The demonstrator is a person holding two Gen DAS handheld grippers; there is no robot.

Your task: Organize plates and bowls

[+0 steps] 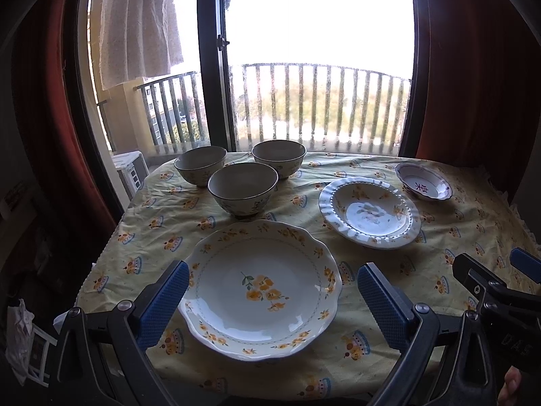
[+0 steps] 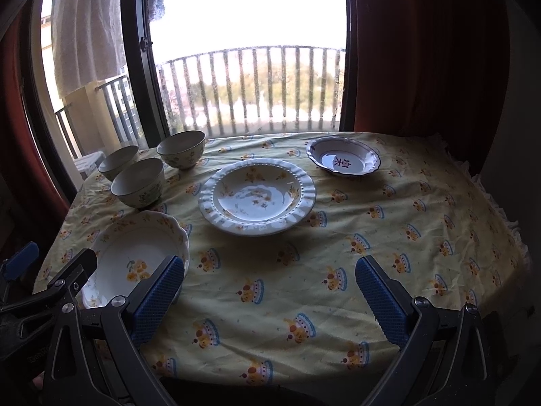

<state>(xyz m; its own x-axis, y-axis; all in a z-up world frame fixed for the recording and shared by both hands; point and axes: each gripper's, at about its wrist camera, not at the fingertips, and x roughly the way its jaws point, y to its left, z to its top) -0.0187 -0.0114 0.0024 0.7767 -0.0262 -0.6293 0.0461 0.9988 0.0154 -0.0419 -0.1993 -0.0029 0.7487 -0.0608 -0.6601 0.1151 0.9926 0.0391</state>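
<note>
Glazed china on a loose, wrinkled tablecloth [image 2: 270, 287] is the worry here. The big yellow-flowered plate [image 1: 260, 291] lies close to the near edge of the table; a finger sliding under its scalloped rim could drag the cloth or nudge the plate toward that edge, and a slick glaze pinched at the rim alone may slip or tip. The three bowls [image 1: 242, 187] stand bunched at the far left, nearly touching, so a wide jaw reaching for one could knock its neighbour. Stacking brings its own risk: the ruffled white plate [image 2: 257, 196] and the small blue-edged dish [image 2: 343, 157] differ in size and depth, and a wrong order would leave a wobbly pile.

Both tools are held low at the near side of the table, pointing across it toward the window. The left gripper [image 1: 272, 299] has its blue pads spread wide, one on each side of the flowered plate, hovering and, as far as I can tell, not touching it. The right gripper [image 2: 270, 299] is likewise spread and holds nothing, over bare cloth just right of that plate, well short of the ruffled plate. Nothing is stacked yet.
</note>
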